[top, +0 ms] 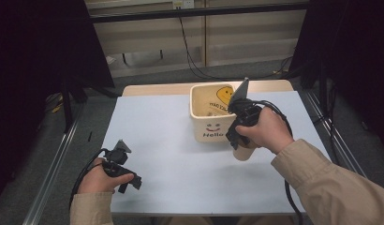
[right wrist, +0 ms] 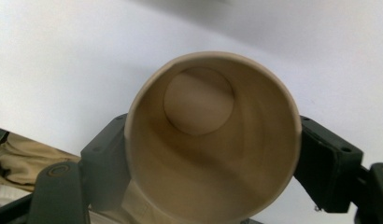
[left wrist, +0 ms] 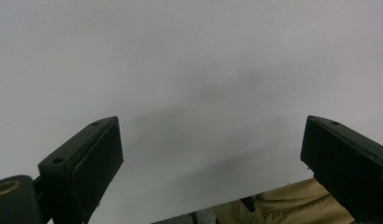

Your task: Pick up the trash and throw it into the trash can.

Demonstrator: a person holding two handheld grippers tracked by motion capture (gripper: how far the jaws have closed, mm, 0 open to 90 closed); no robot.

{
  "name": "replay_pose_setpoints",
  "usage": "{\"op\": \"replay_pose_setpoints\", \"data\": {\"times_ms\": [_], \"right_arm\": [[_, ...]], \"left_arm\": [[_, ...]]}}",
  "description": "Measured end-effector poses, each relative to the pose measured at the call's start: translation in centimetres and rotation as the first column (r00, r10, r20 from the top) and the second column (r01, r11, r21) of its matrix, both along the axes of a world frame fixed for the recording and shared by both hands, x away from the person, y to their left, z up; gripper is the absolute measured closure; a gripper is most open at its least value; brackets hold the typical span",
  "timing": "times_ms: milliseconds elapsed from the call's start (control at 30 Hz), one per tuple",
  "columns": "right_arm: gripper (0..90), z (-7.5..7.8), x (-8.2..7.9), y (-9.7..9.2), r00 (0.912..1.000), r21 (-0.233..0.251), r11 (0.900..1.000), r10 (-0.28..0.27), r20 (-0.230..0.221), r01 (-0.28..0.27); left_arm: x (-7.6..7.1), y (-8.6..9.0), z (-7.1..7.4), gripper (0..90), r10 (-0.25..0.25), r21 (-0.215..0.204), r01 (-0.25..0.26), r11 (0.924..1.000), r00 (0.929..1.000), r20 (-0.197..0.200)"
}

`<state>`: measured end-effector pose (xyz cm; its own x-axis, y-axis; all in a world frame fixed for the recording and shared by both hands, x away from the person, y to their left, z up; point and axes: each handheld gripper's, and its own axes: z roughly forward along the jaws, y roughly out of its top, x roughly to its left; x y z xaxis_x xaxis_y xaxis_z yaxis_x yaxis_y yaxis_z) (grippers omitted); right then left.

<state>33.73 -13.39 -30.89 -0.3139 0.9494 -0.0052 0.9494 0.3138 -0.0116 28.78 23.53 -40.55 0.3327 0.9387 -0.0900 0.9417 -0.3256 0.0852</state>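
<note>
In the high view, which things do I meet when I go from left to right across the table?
Left tongs → cream bin with "Hello" on its front → right tongs shut on a paper cup, beside the bin. All of it is over the pale table.

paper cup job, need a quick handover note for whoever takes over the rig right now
Right claw: shut on the paper cup, jaws on its two sides, cup empty and lifted off the table beside the front right corner of the cream bin.
Left claw: open, holding nothing, low over the bare blue table mat at front left.
Done: cup gripped and raised.
Left: probably carry the cup over the bin's open top and release it inside.
</note>
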Motion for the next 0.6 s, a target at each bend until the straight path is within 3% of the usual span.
{"op": "replay_pose_setpoints", "data": {"times_ms": [233,600], "right_arm": [[22.0,2.1,0.8,0.2,0.9997,-0.022,0.9995,0.022,-0.002,-0.022],[22.2,4.7,2.2,0.5,0.9994,-0.03,0.999,0.034,0.008,-0.034]], "left_arm": [[0.0,-0.1,0.1,5.6,-0.008,-0.002,0.008,1.0,0.9998,-0.018],[0.0,-0.1,0.2,5.6,-0.004,-0.01,0.004,0.9999,1.0,-0.003]]}}
